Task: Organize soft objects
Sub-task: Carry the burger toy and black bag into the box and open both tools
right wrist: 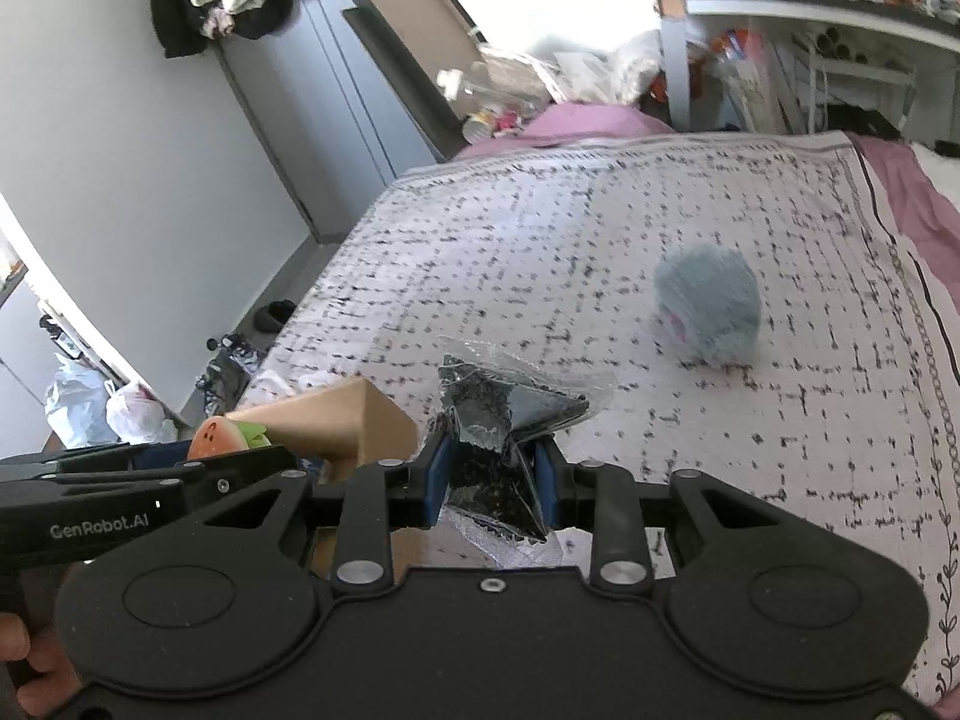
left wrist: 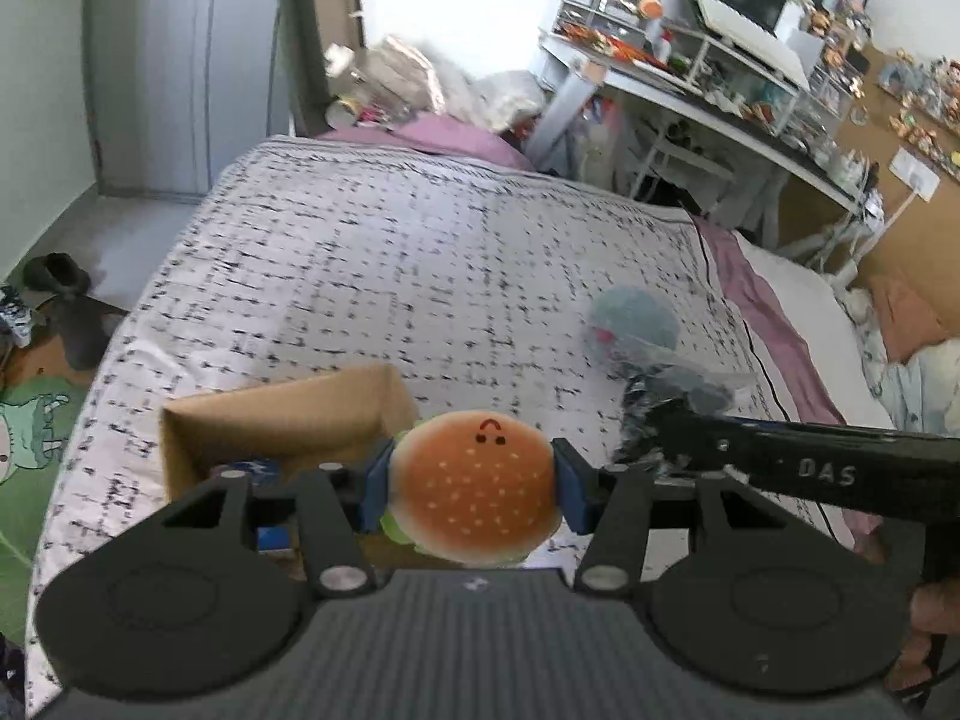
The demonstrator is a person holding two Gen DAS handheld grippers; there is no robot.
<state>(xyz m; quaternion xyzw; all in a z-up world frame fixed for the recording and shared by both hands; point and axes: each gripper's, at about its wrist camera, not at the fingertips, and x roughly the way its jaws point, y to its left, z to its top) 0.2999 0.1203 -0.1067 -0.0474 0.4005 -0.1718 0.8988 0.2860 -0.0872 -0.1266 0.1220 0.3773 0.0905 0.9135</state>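
Over on the left there's the cardboard box (left wrist: 282,420) sitting on the bed (left wrist: 420,276), near edge, with something blue inside that I can't make out. My left tool (left wrist: 471,495) is just right of the box and above its near corner, and its blue pads are clamped on both sides of the burger plush (left wrist: 474,486), bun side up with the little face on top. The plush is off the bed, held up in the air.

Next to that, my right tool (right wrist: 492,477) is pinched tight on a crinkly clear plastic bag (right wrist: 504,420) with something dark and star-shaped inside. The bag sticks out past the pads and is also lifted clear of the blanket. From the right wrist view you can see the left tool with the burger poking in at the left, right by the box corner.

Farther out and to the right, a fuzzy blue-grey plush (right wrist: 708,306) lies on the checked blanket by itself, well apart from both tools. A cluttered desk (left wrist: 720,102) is beyond the far right of the bed.
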